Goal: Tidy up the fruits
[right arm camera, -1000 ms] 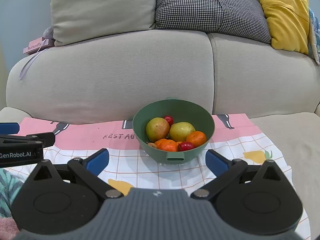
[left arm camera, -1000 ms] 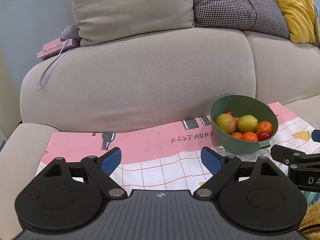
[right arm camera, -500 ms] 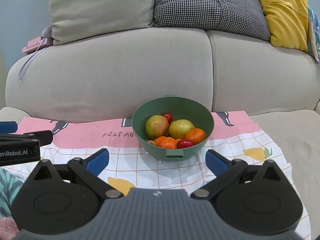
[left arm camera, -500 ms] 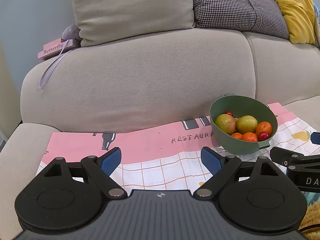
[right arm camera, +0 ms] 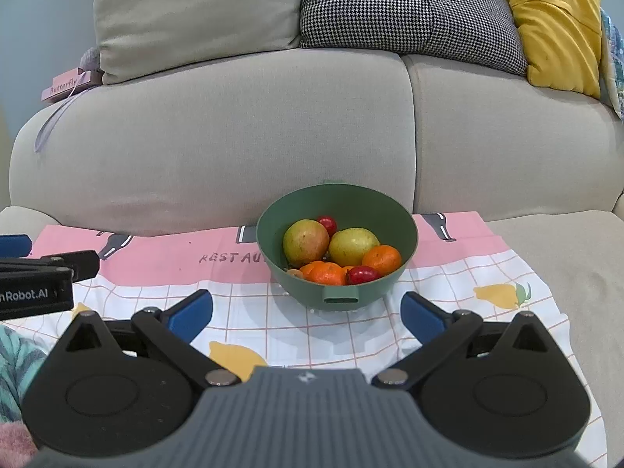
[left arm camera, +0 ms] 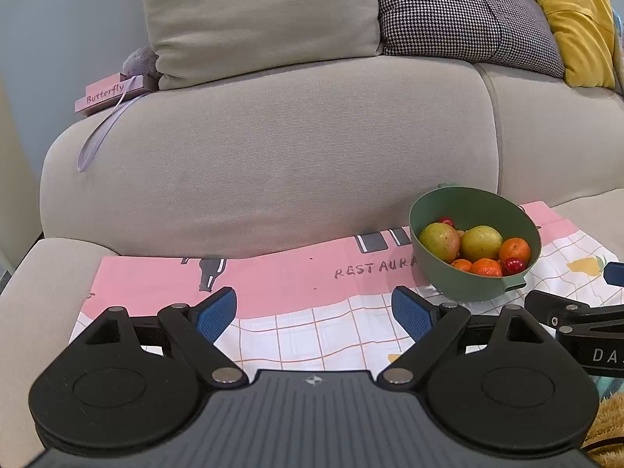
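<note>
A green bowl (right arm camera: 394,214) stands on a pink and white checked cloth (right arm camera: 249,304) spread over the sofa seat. Inside lie two yellow-green fruits (right arm camera: 305,241), several oranges (right arm camera: 382,259) and small red fruits (right arm camera: 362,274). My right gripper (right arm camera: 306,312) hangs open just in front of the bowl, nothing between its blue pads. In the left wrist view the bowl (left arm camera: 440,277) sits to the right, and my left gripper (left arm camera: 314,312) is open over the bare cloth (left arm camera: 273,284), left of the bowl. The right gripper's arm (left arm camera: 577,312) shows at the right edge.
The beige sofa back (right arm camera: 218,136) rises right behind the bowl. On top rest a beige cushion (right arm camera: 195,7), a houndstooth cushion (right arm camera: 409,11) and a yellow cushion (right arm camera: 557,23). A pink "Butterfly" box (left arm camera: 109,93) with a lilac ribbon sits at the far left.
Both views have drifted slightly: the bowl sits a little higher in the right wrist view. Both grippers stay open and empty.
</note>
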The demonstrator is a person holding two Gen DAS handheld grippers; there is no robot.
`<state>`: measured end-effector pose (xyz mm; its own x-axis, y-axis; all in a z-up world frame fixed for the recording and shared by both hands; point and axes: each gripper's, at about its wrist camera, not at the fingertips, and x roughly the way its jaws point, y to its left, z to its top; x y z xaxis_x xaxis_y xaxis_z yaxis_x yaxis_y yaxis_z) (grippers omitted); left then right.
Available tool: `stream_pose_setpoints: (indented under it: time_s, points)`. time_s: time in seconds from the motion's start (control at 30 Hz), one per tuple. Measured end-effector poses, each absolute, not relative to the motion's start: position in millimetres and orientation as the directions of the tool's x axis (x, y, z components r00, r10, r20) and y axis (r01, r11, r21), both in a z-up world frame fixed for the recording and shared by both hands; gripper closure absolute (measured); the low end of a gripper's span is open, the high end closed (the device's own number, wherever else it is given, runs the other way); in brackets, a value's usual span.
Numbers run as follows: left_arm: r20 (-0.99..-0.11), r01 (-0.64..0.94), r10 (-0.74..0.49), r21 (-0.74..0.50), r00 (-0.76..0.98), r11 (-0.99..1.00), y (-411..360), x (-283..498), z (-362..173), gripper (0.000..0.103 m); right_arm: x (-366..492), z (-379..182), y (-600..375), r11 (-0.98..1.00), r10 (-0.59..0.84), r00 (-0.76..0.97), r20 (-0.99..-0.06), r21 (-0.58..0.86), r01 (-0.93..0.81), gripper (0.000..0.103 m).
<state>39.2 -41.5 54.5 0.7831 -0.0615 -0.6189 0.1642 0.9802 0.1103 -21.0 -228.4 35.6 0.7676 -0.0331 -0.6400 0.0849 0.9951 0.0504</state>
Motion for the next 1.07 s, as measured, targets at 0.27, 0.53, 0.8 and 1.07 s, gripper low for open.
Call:
stream_pose_setpoints:
  time_s: [0.27,0.53,0.8,1.07]
  points:
    - [-0.619,0.162,-0.059,0.111,0.783,0.981,-43.3,38.4,55.9,0.000,-21.1,34.7,-228.6,0.995,-0.034,0.762,-0.647,0.051,0.087,0.004]
    - [-0.605,0.148,-0.056,0.103,0.794,0.984,-44.7,36.9,59.5,0.000,-20.1,34.4,-227.9,0.995,-0.035,0.757,-0.653,0.052,0.090,0.004]
    - [-0.599,0.141,-0.056,0.096,0.799,0.985,-45.4,35.0,61.6,0.000,-20.8,33.9,-225.0,0.995,-0.037,0.754,-0.656,0.048,0.091,0.004]
    - [-0.583,0.137,-0.053,0.102,0.811,0.985,-44.5,32.0,63.6,0.000,-20.7,34.8,-222.4,0.995,-0.040,0.752,-0.658,0.043,0.090,0.004]
